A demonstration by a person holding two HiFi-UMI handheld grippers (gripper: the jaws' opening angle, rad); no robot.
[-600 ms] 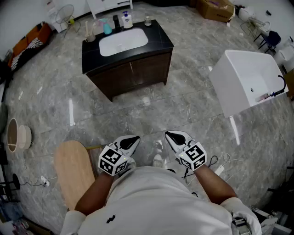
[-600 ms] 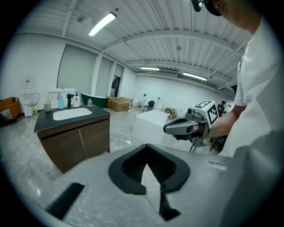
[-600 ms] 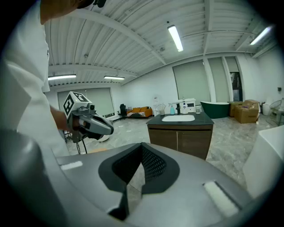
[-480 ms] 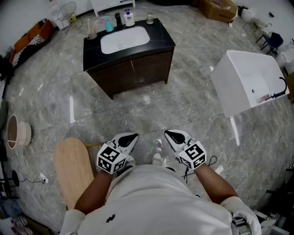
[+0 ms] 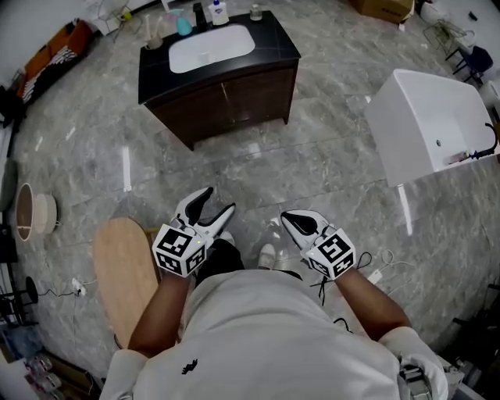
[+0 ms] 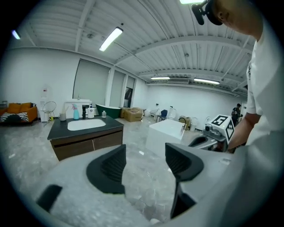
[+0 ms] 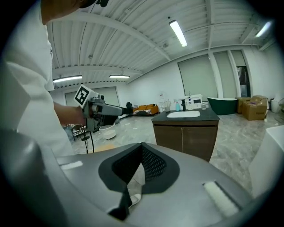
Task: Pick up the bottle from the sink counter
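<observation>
A person stands on the grey marble floor point(image 5: 328, 164), well apart from the dark sink counter point(image 5: 269, 48) at the far side of the room. The left gripper point(image 5: 219, 199) holds its jaws apart with nothing between them. The right gripper point(image 5: 291, 222) has its jaws pressed together and is empty. A white pump bottle point(image 5: 219, 13) and a turquoise bottle point(image 5: 183, 26) stand upright behind the basin. The step in hand looks like the approach: walk up square, aim the open gripper at the bottle's body, and close only once the body sits between the pads.
</observation>
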